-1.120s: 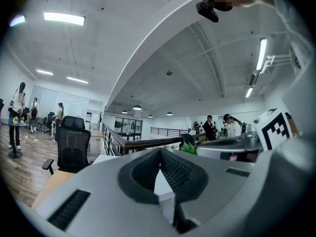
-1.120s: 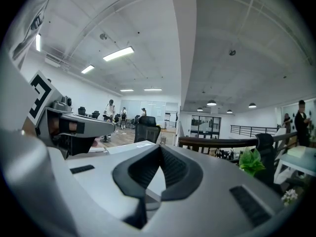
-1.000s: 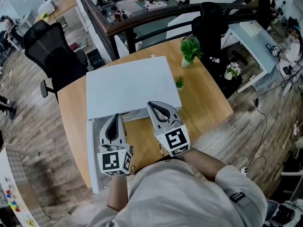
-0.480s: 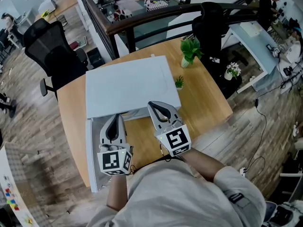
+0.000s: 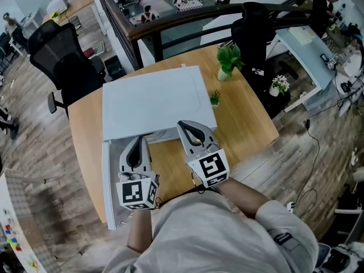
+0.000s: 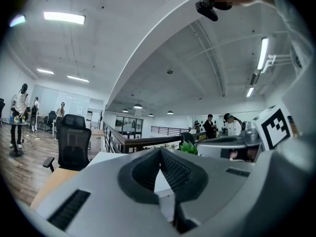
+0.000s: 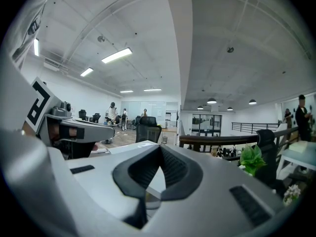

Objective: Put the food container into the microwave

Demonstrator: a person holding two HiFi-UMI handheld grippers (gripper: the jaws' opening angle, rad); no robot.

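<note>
The white microwave sits on the wooden table, seen from above, so only its flat top shows and its cavity is out of sight. Its door stands open, swung out from the microwave's front left corner toward the person. The food container shows in no view; whether it is inside the microwave cannot be told.

The left gripper hangs just in front of the microwave, beside the open door, its tips pointing at the front edge. In the left gripper view, the jaws are pressed together at the tips with nothing between them. The right gripper is just in front of the microwave's front right part, and the right gripper view likewise shows its jaws closed tip to tip and empty.

Beside the microwave's right edge stands a small plant. Off its far right corner, a white pot holds a larger leafy plant
</note>
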